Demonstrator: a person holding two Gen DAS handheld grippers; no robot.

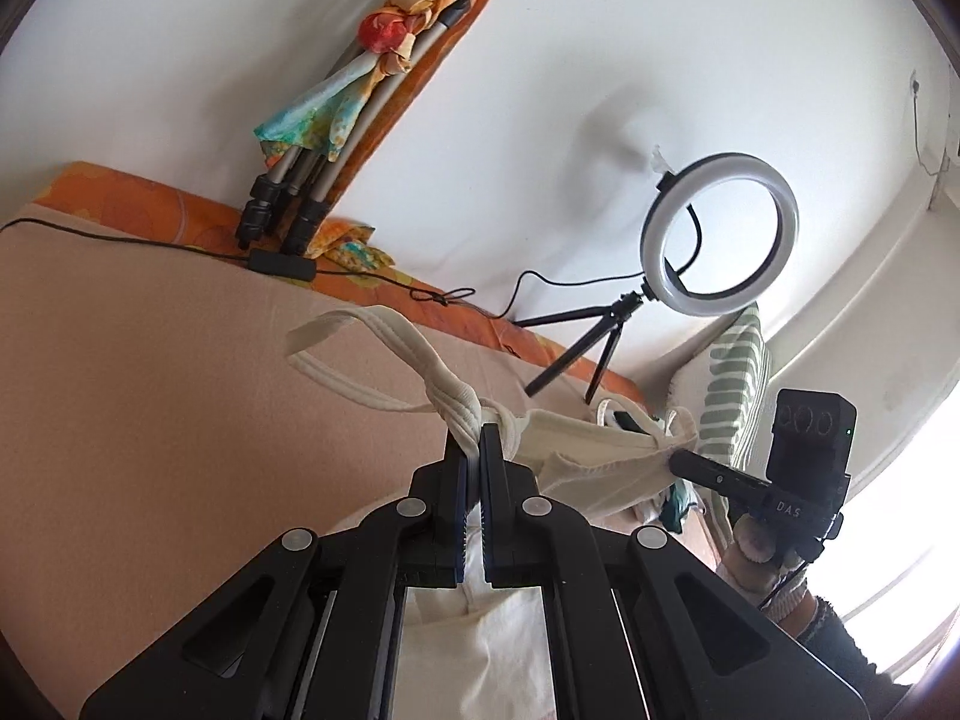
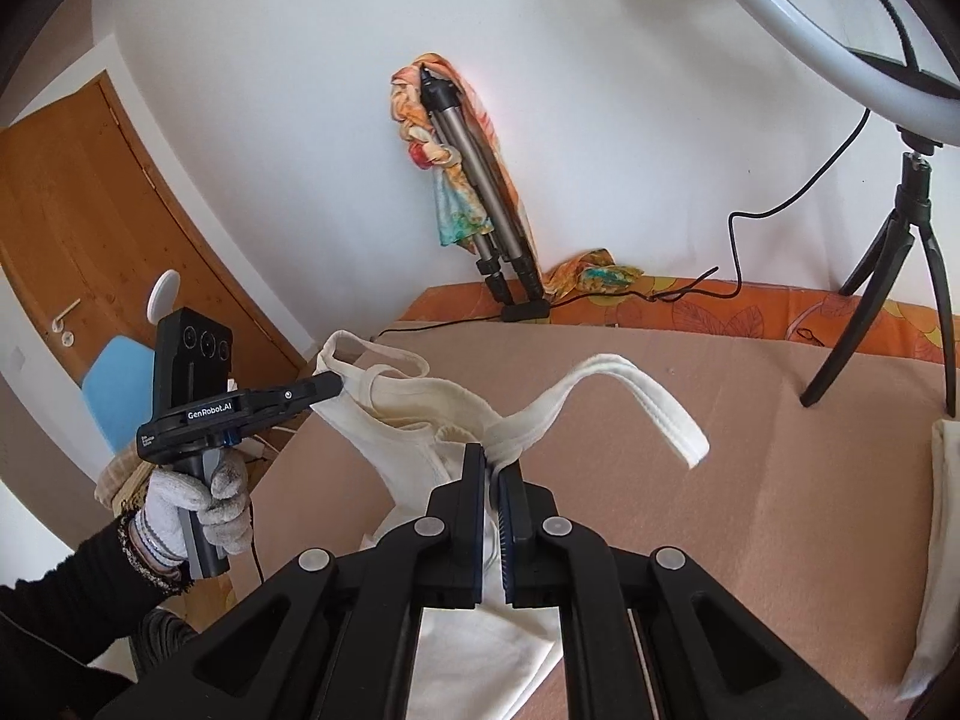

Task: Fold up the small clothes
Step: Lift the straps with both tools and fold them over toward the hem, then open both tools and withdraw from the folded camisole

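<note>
A cream sleeveless top [image 1: 594, 450] hangs stretched between my two grippers above the beige bed cover [image 1: 150, 396]. My left gripper [image 1: 478, 439] is shut on one shoulder strap, whose loop [image 1: 384, 330] sticks out beyond the fingers. To the right in that view, my right gripper [image 1: 678, 459] pinches the top's other shoulder. In the right wrist view my right gripper [image 2: 489, 461] is shut on a strap [image 2: 612, 384]. There my left gripper [image 2: 333, 385], held by a gloved hand [image 2: 204, 498], grips the far shoulder, and the top's body [image 2: 408, 420] hangs below.
A ring light on a small black tripod [image 1: 720, 240] stands at the bed's far edge, its cable trailing along an orange patterned strip [image 2: 750, 306]. A folded tripod wrapped in colourful cloth [image 2: 468, 180] leans on the wall. Striped green fabric [image 1: 735, 384] and a white cloth [image 2: 942, 510] lie at the right.
</note>
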